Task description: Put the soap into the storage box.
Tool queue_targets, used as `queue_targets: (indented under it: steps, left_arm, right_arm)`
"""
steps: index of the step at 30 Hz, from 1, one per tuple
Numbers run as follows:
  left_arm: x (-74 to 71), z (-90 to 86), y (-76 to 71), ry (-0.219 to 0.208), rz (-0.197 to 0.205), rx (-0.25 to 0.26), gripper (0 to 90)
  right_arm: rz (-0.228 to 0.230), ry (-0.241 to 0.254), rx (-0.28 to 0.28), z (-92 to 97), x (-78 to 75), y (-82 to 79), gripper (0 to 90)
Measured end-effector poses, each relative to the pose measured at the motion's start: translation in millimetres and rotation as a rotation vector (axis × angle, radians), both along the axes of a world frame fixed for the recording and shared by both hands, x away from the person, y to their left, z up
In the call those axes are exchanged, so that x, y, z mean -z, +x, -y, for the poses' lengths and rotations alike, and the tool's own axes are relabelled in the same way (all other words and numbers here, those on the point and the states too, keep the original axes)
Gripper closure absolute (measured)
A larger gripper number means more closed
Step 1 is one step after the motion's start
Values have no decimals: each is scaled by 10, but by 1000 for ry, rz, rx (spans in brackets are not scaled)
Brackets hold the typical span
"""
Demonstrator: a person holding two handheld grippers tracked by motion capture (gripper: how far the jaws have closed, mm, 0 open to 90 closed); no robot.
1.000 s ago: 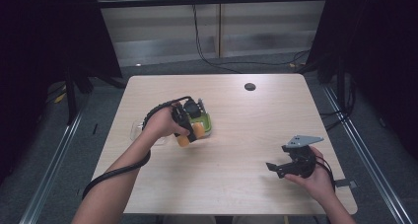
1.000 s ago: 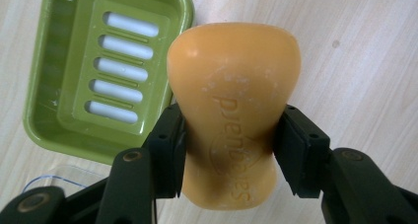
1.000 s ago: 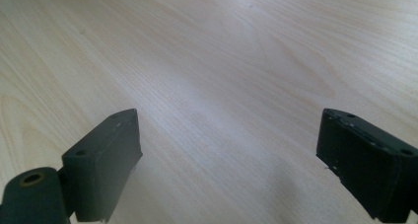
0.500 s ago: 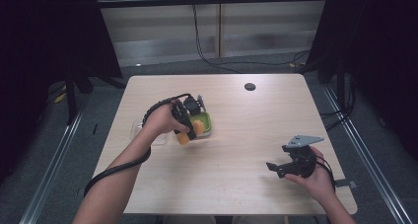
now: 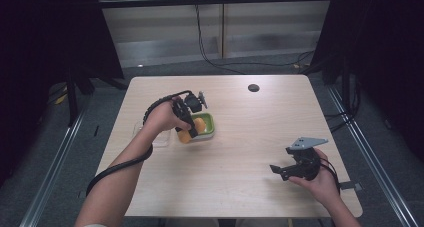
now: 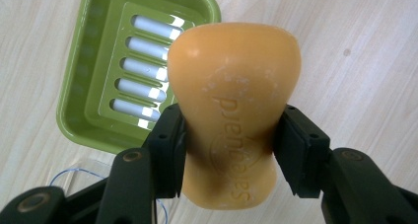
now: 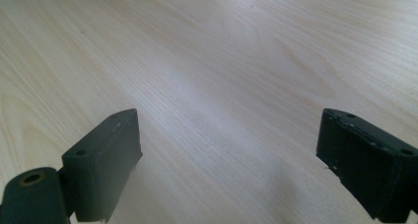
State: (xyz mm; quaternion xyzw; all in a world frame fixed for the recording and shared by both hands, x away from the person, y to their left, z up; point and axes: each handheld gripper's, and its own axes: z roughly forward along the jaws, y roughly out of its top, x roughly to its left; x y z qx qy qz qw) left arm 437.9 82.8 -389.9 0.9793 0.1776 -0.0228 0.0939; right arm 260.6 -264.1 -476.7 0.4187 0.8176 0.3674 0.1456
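Note:
An orange bar of soap [image 6: 234,110] is pinched at its waist by my left gripper [image 6: 229,150], which is shut on it and holds it above the table. Below and beside it sits a green slotted soap dish [image 6: 123,71]. In the high view the left gripper [image 5: 187,123] carries the soap [image 5: 186,135] over the near-left edge of the dish [image 5: 209,128]. My right gripper [image 5: 282,170] rests near the table's front right, open, with bare wood between its jaws [image 7: 226,169].
A clear plastic lid or tray [image 5: 157,137] lies on the table just left of the dish, under the left hand. A small dark round hole [image 5: 253,88] sits near the far edge of the wooden table [image 5: 250,137]. A cable trails from the left gripper along the forearm.
The left gripper with the soap has shifted slightly toward the near-left edge of the dish. The right gripper has stayed in place.

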Motion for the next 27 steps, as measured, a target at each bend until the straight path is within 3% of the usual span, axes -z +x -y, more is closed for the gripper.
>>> queue_targets:
  steps: [3,4,8,10,12,27]
  left_arm:
    - [13,-8,19,-12,4,-18,498]
    - [5,-13,40,4,3,3,498]
    - [14,-17,64,1,7,-17,498]
    - [7,-25,94,16,0,2,498]
    - [12,-20,105,11,4,-14,498]
    - [-8,20,196,42,3,2,498]
  right_arm:
    - [-1,0,-2,1,2,0,93]
    - [-1,0,-3,2,2,0,93]
    - [1,1,-1,6,0,2,93]
    - [2,-1,-3,5,1,3,93]
    - [0,-1,-2,3,2,2,93]
    - [6,3,-5,21,-5,3,93]
